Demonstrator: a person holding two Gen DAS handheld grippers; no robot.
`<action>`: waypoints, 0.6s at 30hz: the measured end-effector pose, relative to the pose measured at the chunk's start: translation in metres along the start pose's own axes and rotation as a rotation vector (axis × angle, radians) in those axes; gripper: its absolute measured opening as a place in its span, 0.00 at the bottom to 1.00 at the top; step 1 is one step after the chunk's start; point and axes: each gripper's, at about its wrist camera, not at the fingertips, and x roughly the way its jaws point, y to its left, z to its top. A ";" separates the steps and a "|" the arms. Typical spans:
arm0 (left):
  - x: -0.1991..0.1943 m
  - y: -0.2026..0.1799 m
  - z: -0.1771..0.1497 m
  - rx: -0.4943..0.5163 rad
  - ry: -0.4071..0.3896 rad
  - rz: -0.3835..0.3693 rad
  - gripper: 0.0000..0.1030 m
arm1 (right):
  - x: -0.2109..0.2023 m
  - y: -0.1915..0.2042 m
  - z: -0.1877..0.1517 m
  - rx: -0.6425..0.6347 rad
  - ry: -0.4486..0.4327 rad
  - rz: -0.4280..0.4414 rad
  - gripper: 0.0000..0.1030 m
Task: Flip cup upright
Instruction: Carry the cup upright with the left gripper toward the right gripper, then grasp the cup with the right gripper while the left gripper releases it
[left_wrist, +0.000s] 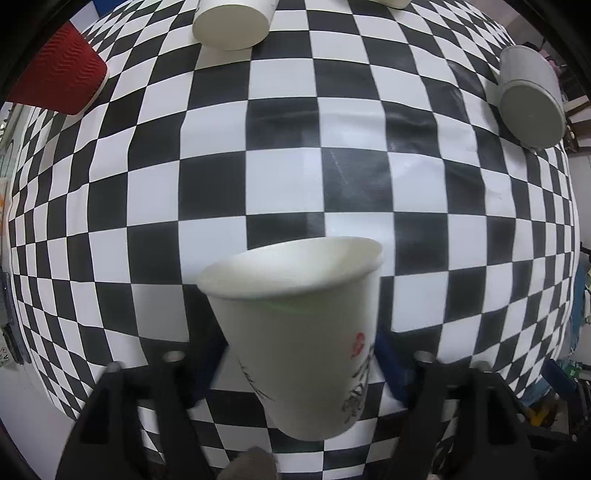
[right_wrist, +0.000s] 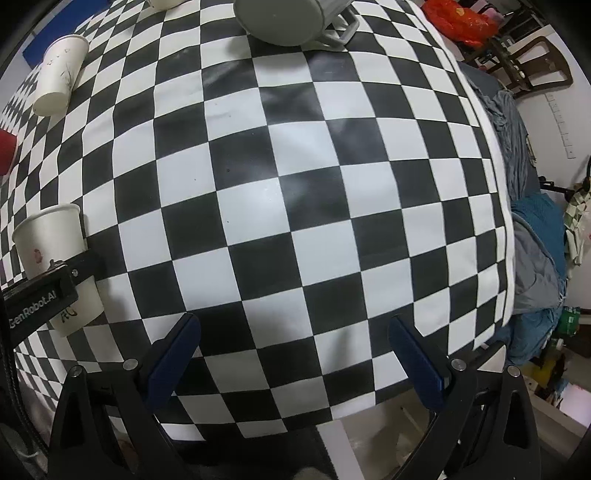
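Left claw clamps white paper cup mouth-up, near-upright above counter for set-down; right claw wide open, empty.

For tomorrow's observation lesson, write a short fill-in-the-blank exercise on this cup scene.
1. The left gripper is shut on a ____ paper cup.
2. The right gripper is ____ and holds nothing.
3. The tablecloth has a black and white ____ pattern.
4. The ribbed cup is ____.

Missing words: white; open; checkered; red
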 end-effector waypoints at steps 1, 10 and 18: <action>0.000 0.002 0.000 -0.010 -0.010 -0.002 0.79 | 0.000 -0.002 0.000 0.010 -0.008 0.024 0.99; -0.018 0.018 -0.009 -0.097 -0.076 -0.060 0.82 | -0.009 -0.007 0.002 -0.003 -0.062 0.079 0.99; -0.086 0.059 -0.038 -0.181 -0.191 -0.133 0.84 | -0.034 0.010 0.002 -0.064 -0.070 0.236 0.99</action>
